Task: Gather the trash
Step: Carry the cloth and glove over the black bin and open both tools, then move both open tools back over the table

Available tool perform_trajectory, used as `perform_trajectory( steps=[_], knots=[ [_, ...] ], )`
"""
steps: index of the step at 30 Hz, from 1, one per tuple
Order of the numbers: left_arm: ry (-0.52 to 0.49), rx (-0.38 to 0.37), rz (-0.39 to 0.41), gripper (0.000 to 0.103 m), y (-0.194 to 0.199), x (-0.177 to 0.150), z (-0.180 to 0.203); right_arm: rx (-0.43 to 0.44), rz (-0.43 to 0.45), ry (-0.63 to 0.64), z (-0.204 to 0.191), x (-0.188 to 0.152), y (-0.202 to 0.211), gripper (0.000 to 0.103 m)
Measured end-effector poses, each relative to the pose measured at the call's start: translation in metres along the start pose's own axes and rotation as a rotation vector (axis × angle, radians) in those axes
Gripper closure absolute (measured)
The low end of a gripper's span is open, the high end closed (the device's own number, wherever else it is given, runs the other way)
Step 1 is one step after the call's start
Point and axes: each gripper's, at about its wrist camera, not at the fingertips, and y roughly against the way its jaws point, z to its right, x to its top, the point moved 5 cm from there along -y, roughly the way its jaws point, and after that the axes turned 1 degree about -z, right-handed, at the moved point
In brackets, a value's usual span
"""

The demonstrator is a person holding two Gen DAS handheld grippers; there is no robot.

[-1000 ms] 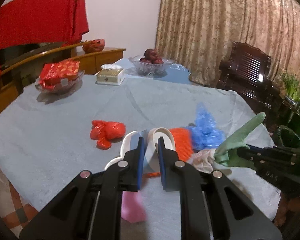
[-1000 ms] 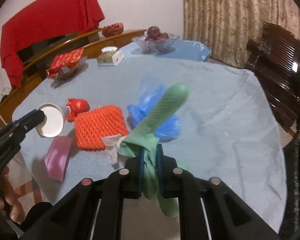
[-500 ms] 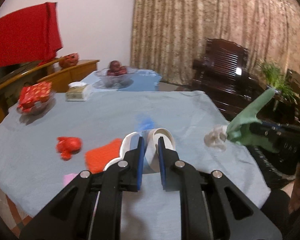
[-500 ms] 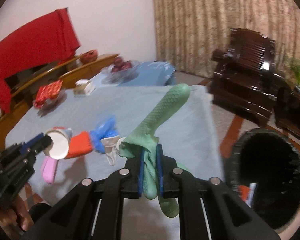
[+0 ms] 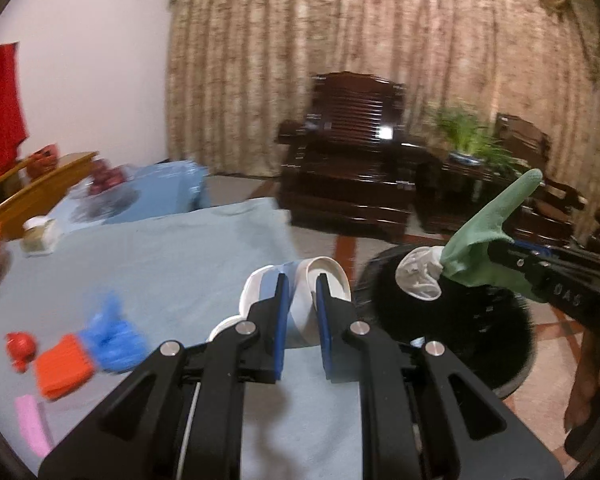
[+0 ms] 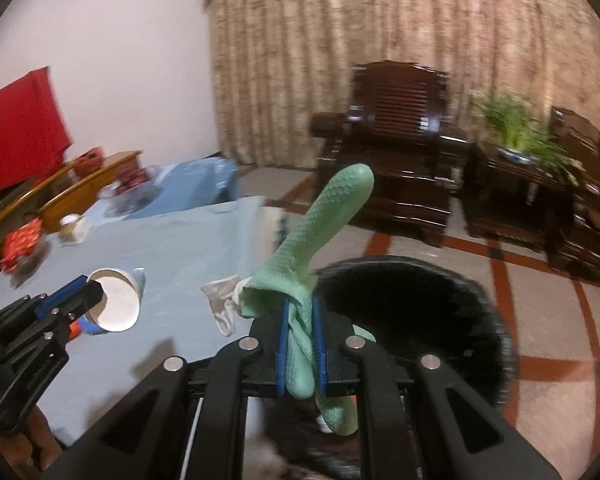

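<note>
Left of the scene: the desk (image 5: 172,248), draped in pale blue cloth, carries what I have not collected: a pink strip (image 5: 30,424) at its near edge, a small red wad (image 5: 20,348), an orange mesh sleeve (image 5: 62,370) and a crumpled blue bag (image 5: 112,332), the last two touching (all blurred). Further back on the desk stand a tissue box (image 5: 38,234) and a glass bowl of dark fruit (image 5: 104,184).

Centre: my left claw (image 5: 300,312) is pinching a white paper cup (image 5: 296,292), crushed flat between its blue pads; the cup's open mouth shows in the right wrist view (image 6: 116,300), held above the desk's surface near its edge.

Right of centre: my right claw (image 6: 300,328) is pressed together on a green textured glove (image 6: 320,232), one stiff finger of which stands upward while the rest hangs below the pads. A scrap of white tissue (image 6: 222,304) clings to the glove's left side. Seen from the left wrist, glove (image 5: 488,232) and tissue (image 5: 418,274) sit over the black trash bin (image 5: 452,320).

Right: the bin (image 6: 420,312) stands on the tiled floor just beside the desk, its mouth open below my right claw. Behind it are a dark wooden armchair (image 6: 396,136) and a potted plant (image 6: 520,128), with a patterned curtain (image 6: 380,40) beyond.
</note>
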Motion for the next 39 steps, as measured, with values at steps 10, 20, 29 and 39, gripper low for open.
perform_trajectory(
  steps=[10, 20, 29, 39],
  knots=[
    [-0.074, -0.173, -0.018, 0.088, -0.057, 0.004, 0.106, -0.127, -0.028, -0.097, 0.096, -0.012, -0.014, 0.091],
    [-0.066, -0.151, -0.124, 0.06, -0.104, -0.023, 0.099, -0.149, -0.083, -0.13, 0.112, -0.034, -0.027, 0.072],
    [0.037, 0.059, -0.091, 0.038, -0.053, -0.036, -0.002, -0.078, -0.082, -0.089, 0.06, -0.041, -0.028, 0.072],
    [0.131, 0.301, -0.075, 0.03, 0.027, -0.062, -0.126, 0.074, -0.076, 0.048, -0.066, -0.053, -0.029, 0.062]
  ],
)
